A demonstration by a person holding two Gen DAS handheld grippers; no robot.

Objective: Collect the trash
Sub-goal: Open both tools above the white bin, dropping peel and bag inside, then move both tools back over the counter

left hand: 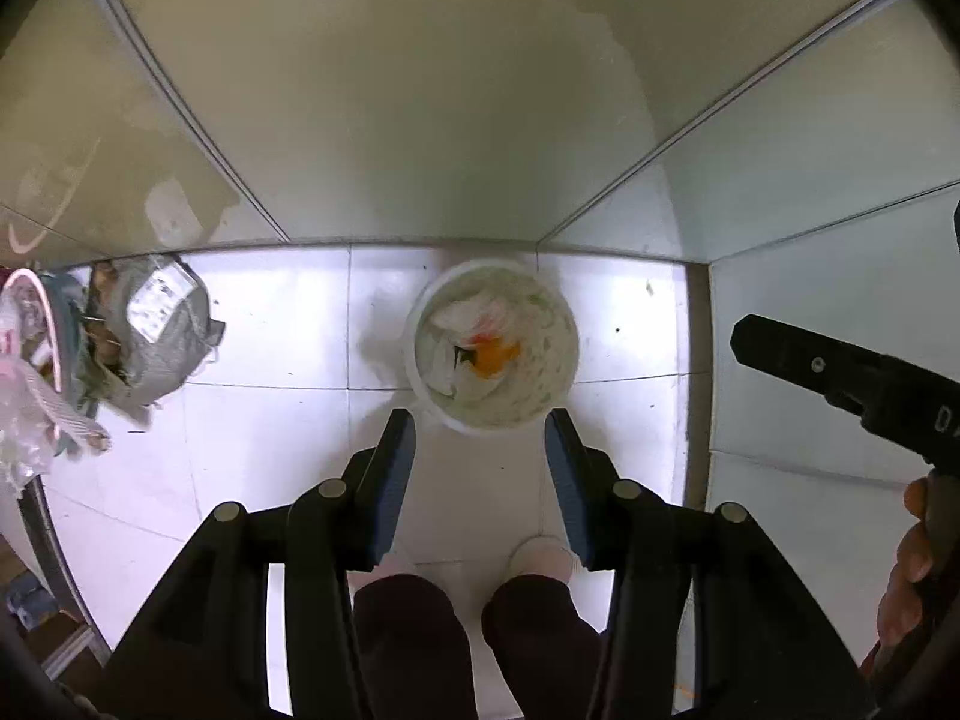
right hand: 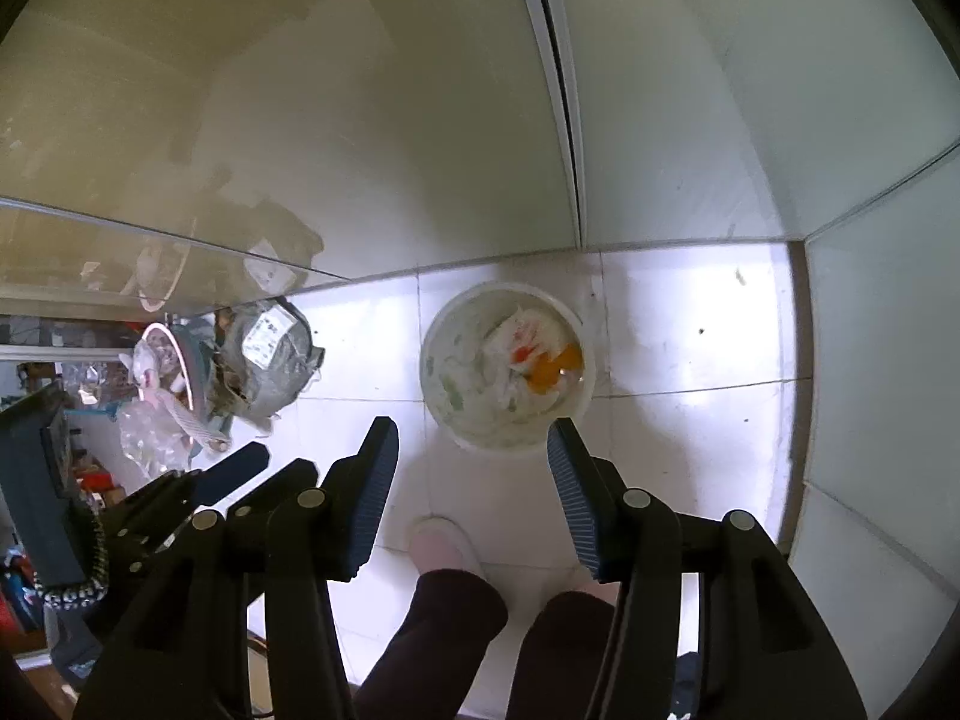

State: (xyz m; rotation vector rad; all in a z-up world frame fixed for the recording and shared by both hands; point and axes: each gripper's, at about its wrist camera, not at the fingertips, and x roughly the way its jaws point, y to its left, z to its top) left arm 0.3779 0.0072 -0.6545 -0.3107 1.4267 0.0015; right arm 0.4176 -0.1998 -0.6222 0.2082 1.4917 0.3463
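Two grippers, both pointing down at a white tiled floor (left hand: pixel 270 420). Left gripper (left hand: pixel 480 426): jaws apart, nothing between them, sits at bottom centre of the left wrist view. Right gripper (right hand: pixel 474 435): jaws apart too, nothing held, bottom centre of the right wrist view.

White trash bin (left hand: pixel 492 348), round and open-topped, stands on the floor at centre frame in the left view, just above the fingertips and against the foot of the pale wall panels (left hand: pixel 420 120). Inside it: crumpled white paper (left hand: pixel 462 324) with a red spot, plus an orange-yellow scrap (left hand: pixel 495 357) near the middle. The right view has the same bin (right hand: pixel 507 366) at centre, slightly right, with the orange scrap (right hand: pixel 555 369) toward its right side.

Grey bag (left hand: pixel 162 330) with a white label lies on the floor at mid left of the left view, well apart from the bin; beside it, at the left edge, a pink-rimmed basket (left hand: pixel 36 324) with clear plastic spilling out. The right view shows the grey bag (right hand: pixel 270 354) at mid left.

Person's legs in dark trousers (left hand: pixel 414 630) and pale slippers (left hand: pixel 540 558) sit between the left fingers, bottom centre. The right gripper shows at the right edge of the left view; the left gripper shows at lower left of the right view.
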